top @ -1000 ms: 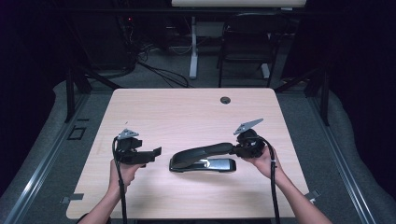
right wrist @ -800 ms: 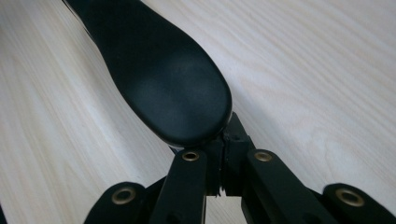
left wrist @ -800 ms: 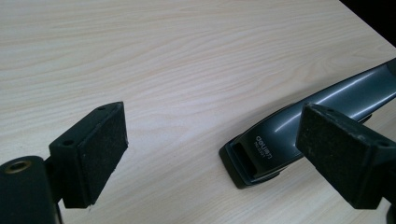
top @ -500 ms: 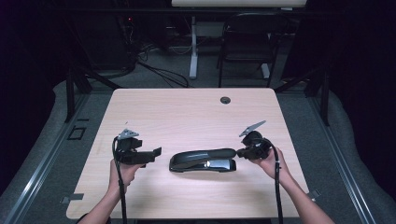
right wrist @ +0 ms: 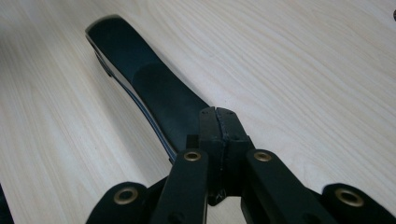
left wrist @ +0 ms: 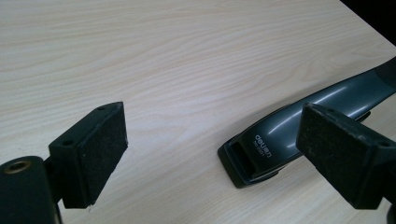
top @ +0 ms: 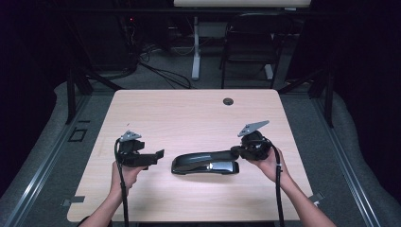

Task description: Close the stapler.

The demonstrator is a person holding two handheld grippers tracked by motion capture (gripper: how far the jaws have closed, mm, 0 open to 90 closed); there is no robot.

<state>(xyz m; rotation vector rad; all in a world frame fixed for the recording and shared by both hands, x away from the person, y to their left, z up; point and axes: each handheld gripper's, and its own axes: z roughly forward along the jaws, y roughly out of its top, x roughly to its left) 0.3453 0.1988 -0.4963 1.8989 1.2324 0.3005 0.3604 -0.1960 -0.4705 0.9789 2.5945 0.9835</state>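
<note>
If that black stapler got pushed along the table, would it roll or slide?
The stapler would probably slide, not roll: its long base lies flat on the table. Its glossy shell looks stiff and perhaps slippery. The raised handle may spring down if pressed.

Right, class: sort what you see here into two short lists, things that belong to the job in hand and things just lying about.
Part of the job:
- stapler, lying on the table
- right claw, shut, at the stapler's lever end
- left claw, open, pointed at the stapler's nose

Just lying about:
- chair beyond the table
- cables on the floor
</note>
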